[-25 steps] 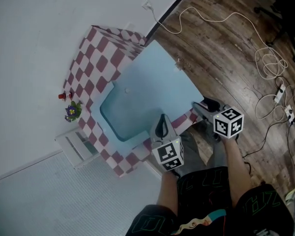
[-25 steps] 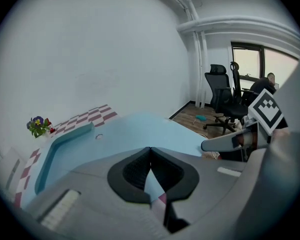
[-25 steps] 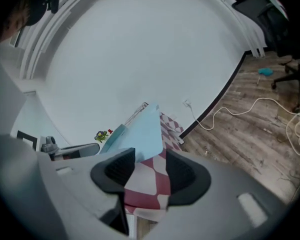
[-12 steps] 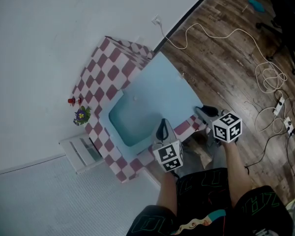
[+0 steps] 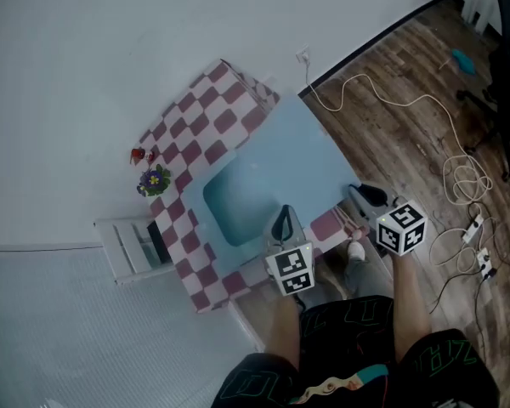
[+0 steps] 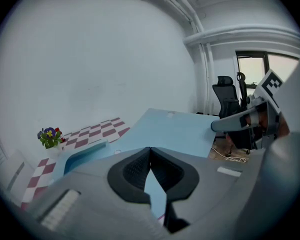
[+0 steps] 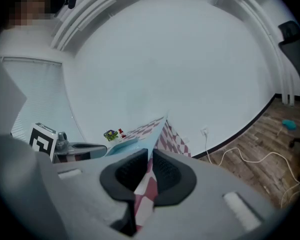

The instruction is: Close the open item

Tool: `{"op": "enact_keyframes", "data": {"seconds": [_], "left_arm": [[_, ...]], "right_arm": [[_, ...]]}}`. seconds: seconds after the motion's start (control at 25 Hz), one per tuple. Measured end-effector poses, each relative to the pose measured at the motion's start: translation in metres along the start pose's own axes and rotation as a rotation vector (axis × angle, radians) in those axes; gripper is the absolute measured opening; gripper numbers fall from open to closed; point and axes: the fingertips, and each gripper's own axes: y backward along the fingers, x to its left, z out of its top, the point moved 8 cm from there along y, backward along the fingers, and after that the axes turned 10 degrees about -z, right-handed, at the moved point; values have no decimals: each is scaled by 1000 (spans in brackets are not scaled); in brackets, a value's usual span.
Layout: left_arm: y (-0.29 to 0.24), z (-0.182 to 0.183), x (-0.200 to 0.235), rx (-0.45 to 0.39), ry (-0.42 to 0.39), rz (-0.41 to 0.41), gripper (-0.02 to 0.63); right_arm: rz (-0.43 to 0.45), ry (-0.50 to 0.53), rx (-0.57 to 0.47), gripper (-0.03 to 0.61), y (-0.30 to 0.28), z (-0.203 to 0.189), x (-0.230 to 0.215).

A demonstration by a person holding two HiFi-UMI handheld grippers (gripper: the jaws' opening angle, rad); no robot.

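A red-and-white checkered box [image 5: 200,134] stands against the wall with its light-blue lid [image 5: 280,164] swung open toward me. The lid's outer face is checkered. My left gripper [image 5: 282,215] is at the lid's near edge, and in the left gripper view its jaws [image 6: 150,154] are shut on the blue panel [image 6: 175,131]. My right gripper [image 5: 361,195] is at the lid's right corner. In the right gripper view its jaws [image 7: 151,159] are closing, with the thin checkered edge [image 7: 147,184] pinched between the pads.
A small flower pot [image 5: 154,179] and a red object [image 5: 138,154] sit by the box's left side, with a white rack [image 5: 132,246] below them. Cables [image 5: 459,177] and a power strip [image 5: 480,257] lie on the wooden floor at right. An office chair [image 6: 225,91] stands behind.
The head view has pulled back and shifted, so the box sits higher and more to the right in the picture. Both grippers stay at the lid's near edge.
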Motion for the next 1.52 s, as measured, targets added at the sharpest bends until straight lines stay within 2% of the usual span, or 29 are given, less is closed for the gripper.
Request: {"op": "enact_keyframes", "data": {"seconds": [0.28, 0.84, 1.12, 1.52], "left_arm": [[24, -3, 32, -57, 77, 96, 9], [83, -19, 97, -130, 217, 285, 9], [98, -21, 118, -159, 242, 325, 9], [131, -55, 154, -140, 321, 408, 9]], "right_arm": [[-23, 168, -64, 31, -3, 35, 33], [107, 356, -152, 15, -29, 83, 123], [228, 430, -144, 12, -46, 83, 178], [375, 525, -77, 12, -71, 59, 251]]}}
